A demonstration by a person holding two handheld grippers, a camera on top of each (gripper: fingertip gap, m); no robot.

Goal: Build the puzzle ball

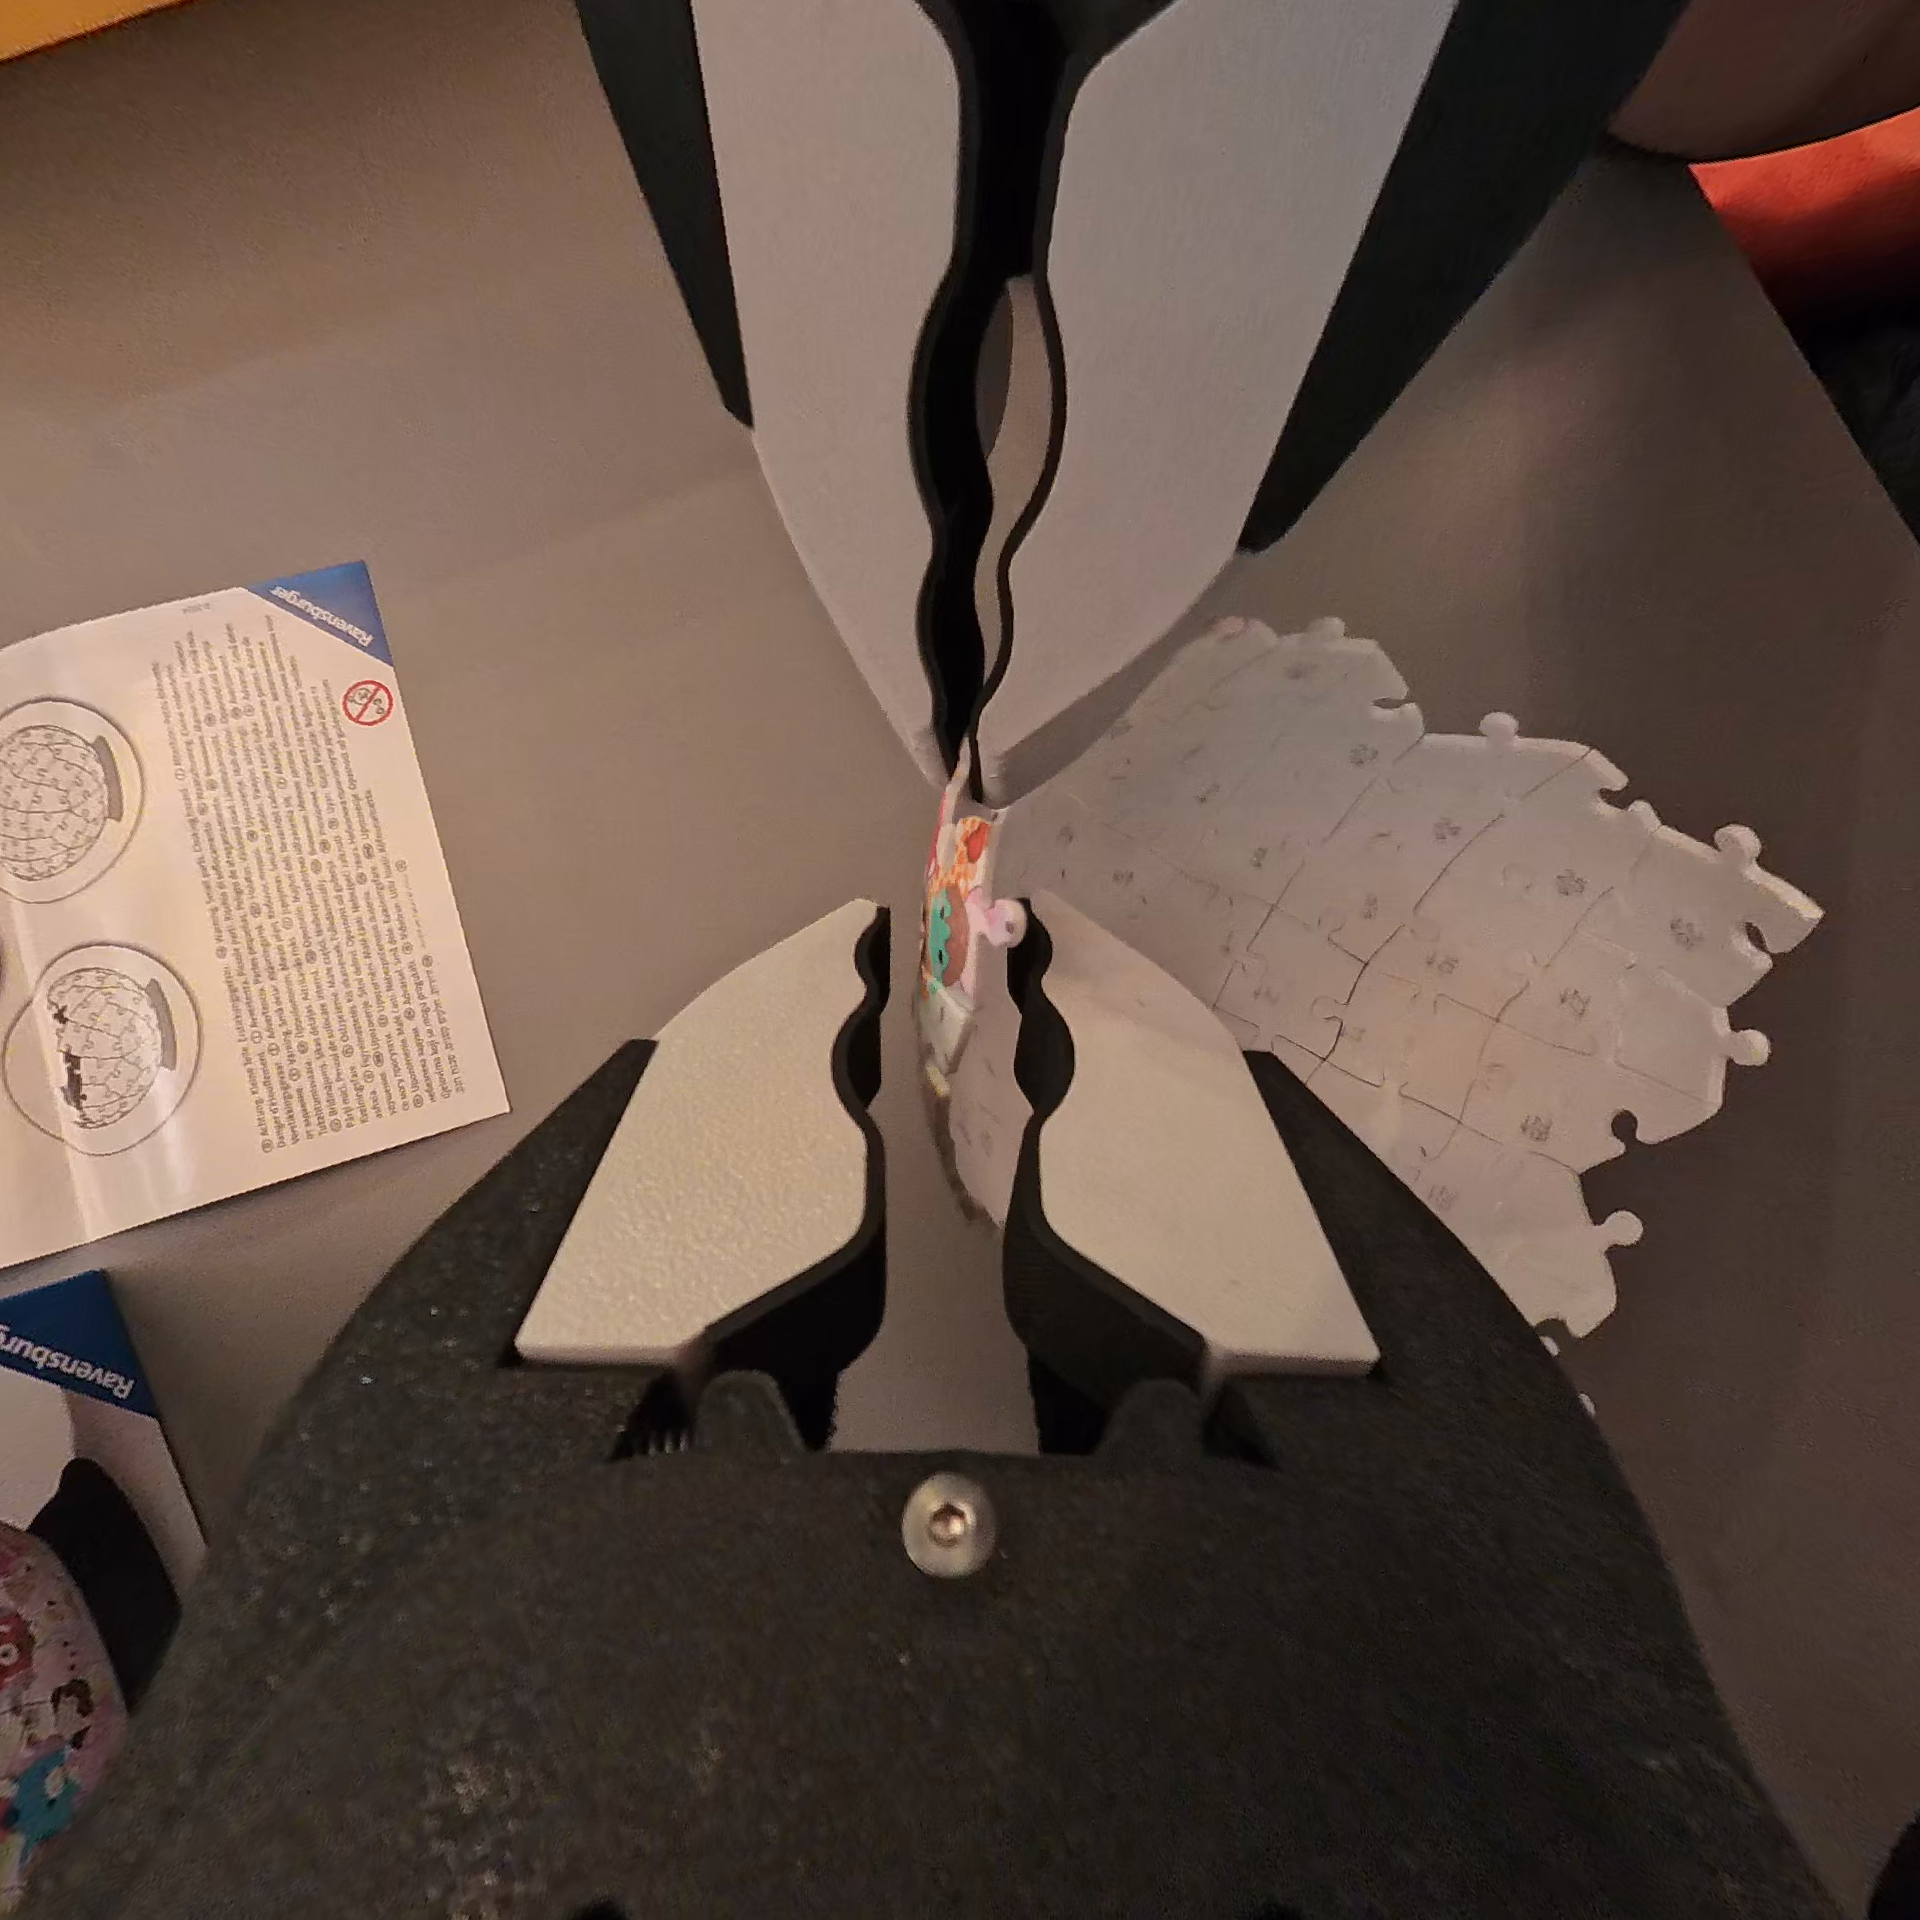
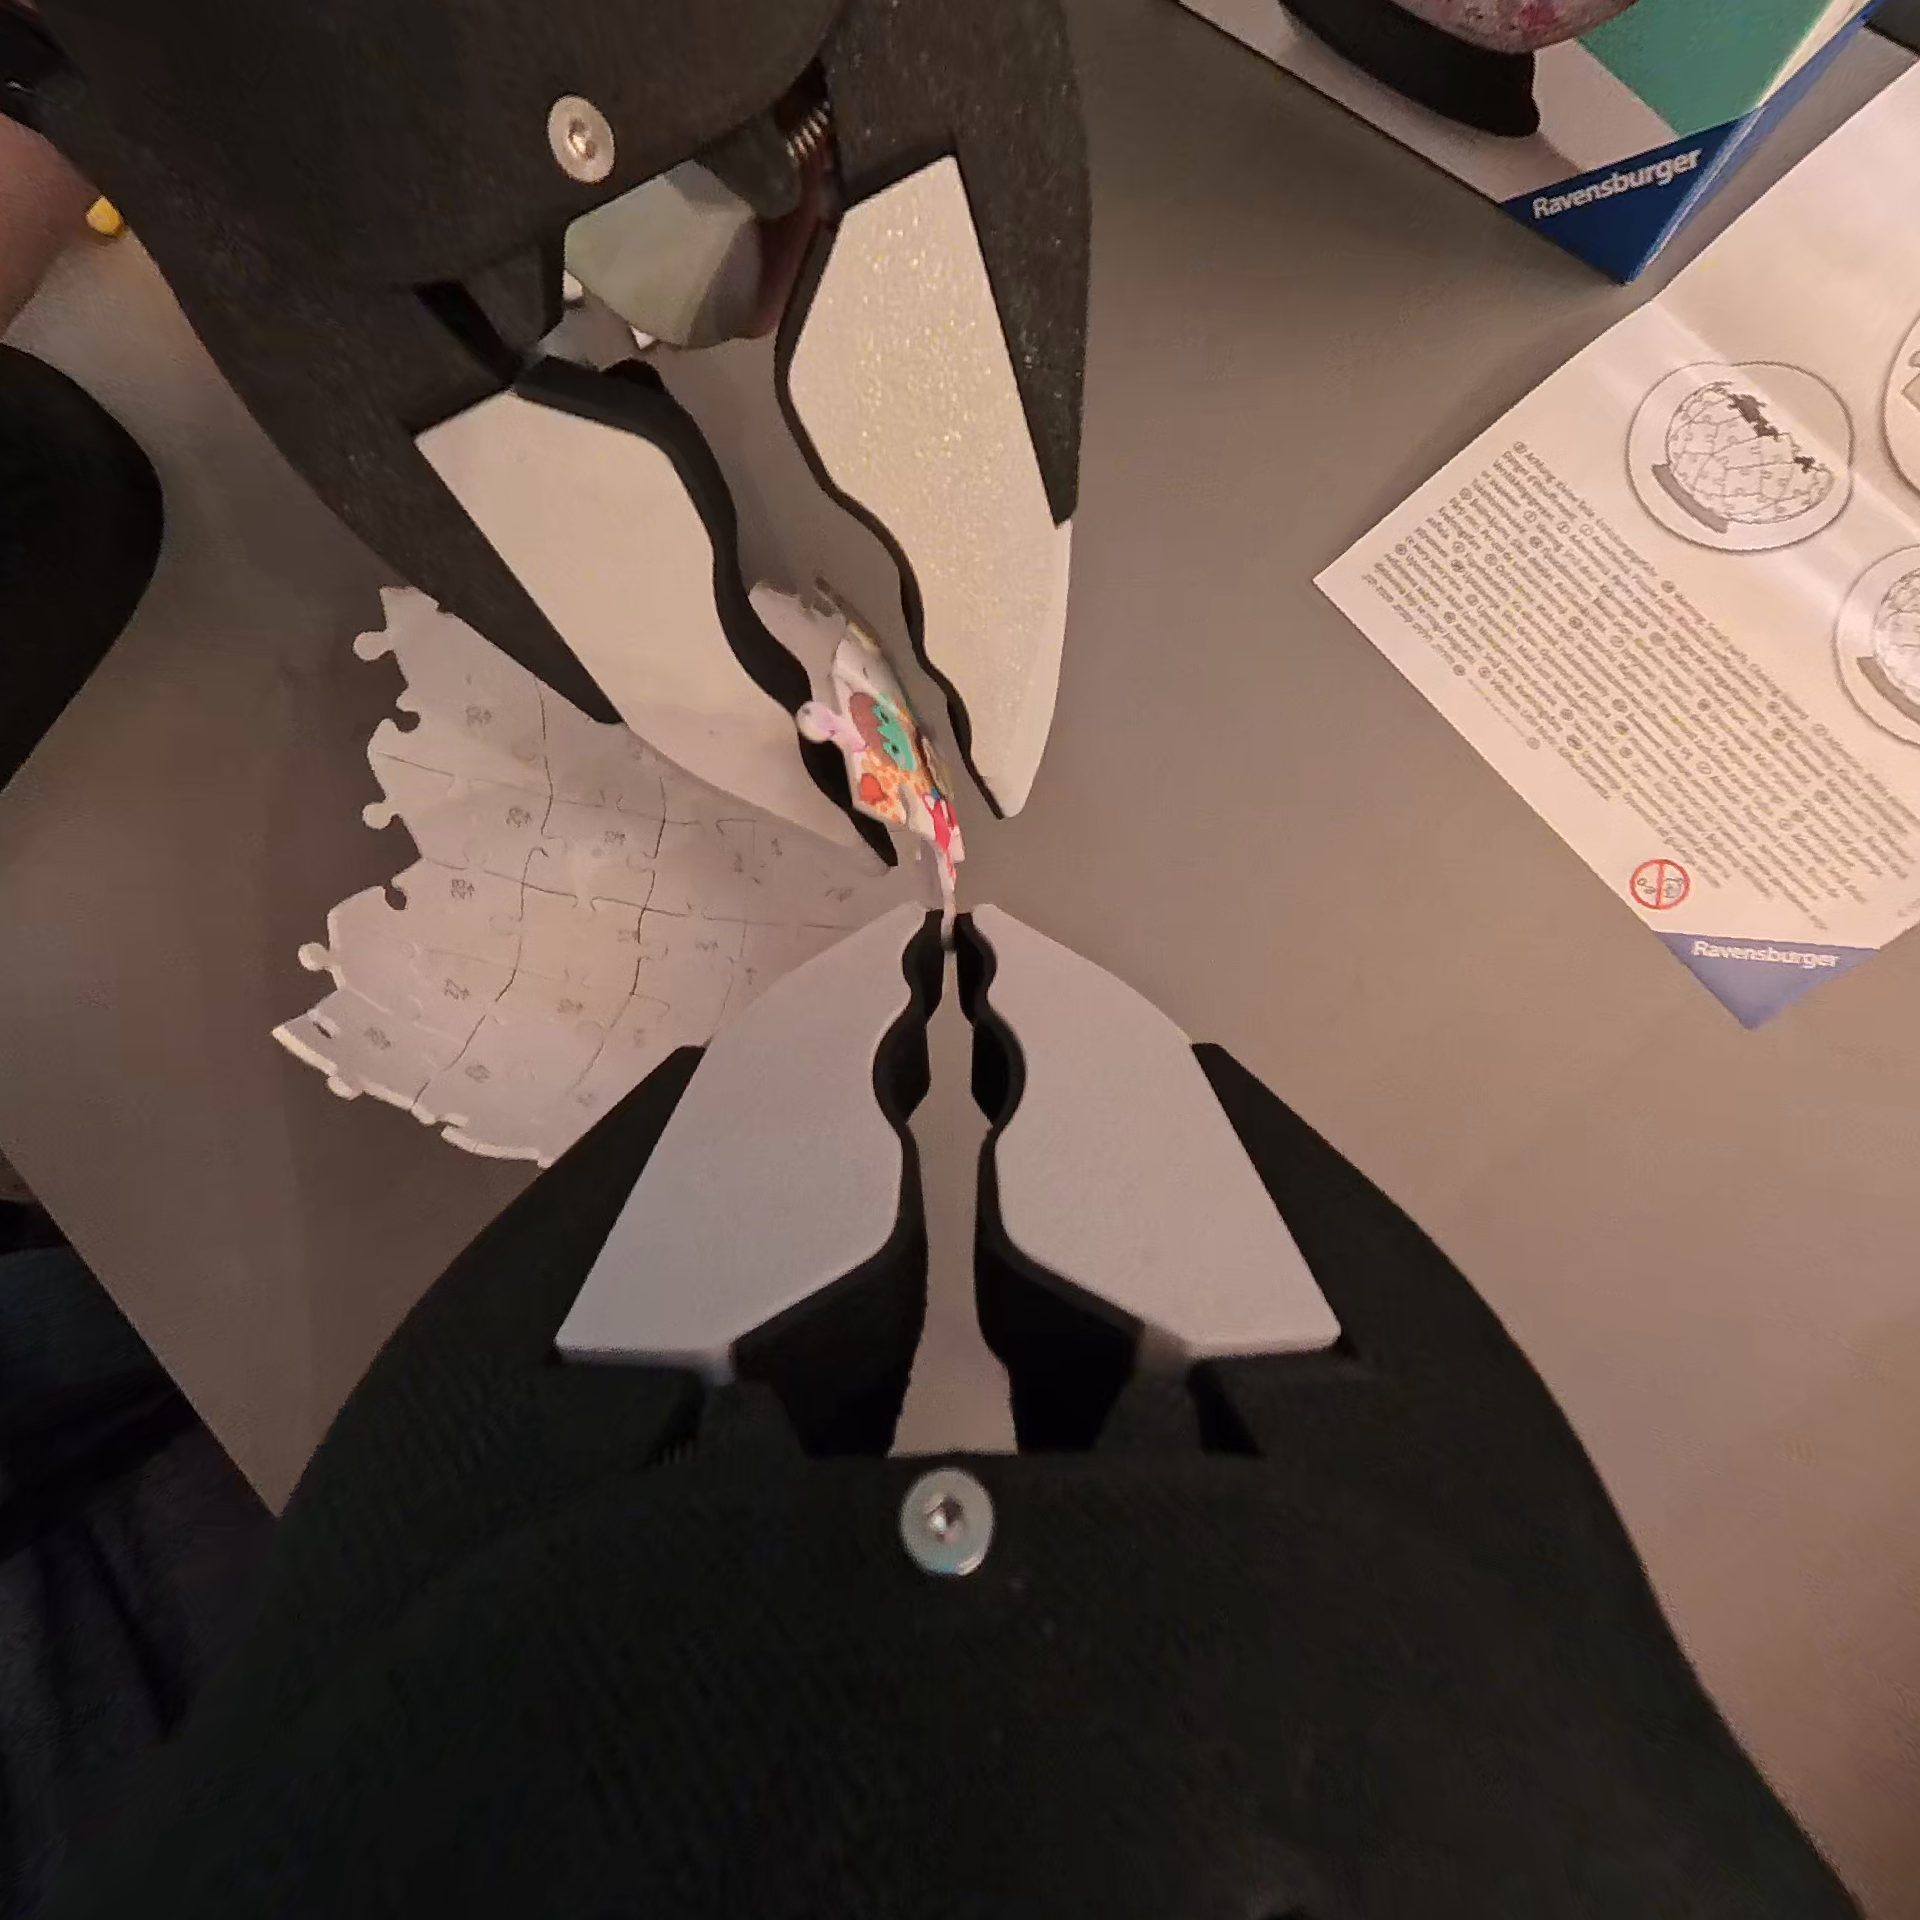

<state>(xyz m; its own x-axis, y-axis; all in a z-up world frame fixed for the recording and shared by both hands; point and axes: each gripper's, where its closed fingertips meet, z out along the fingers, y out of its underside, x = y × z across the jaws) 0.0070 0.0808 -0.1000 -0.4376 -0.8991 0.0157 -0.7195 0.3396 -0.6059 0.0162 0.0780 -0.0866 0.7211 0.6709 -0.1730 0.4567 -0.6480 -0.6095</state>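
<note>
Over a grey table: two black-and-white grippers meeting tip to tip around one colourful puzzle piece. In the left wrist view, left gripper at the near edge, jaws parted with a clear gap, the piece standing on edge between them and seemingly touching neither pad. Right gripper reaching in from the far side, jaws pressed together on the piece's far tip. Same pinch confirmed in the right wrist view, where the right gripper grips a thin edge of the piece and the left gripper brackets it loosely from the far side.

Just right of the piece in the left wrist view, a curved, partly assembled shell of the puzzle ball, white numbered backs facing up, jagged tabs along its rim, its edge close beside the held piece. On the left of the table, an unfolded instruction leaflet with round diagrams. In the near left corner, part of the puzzle box.
</note>
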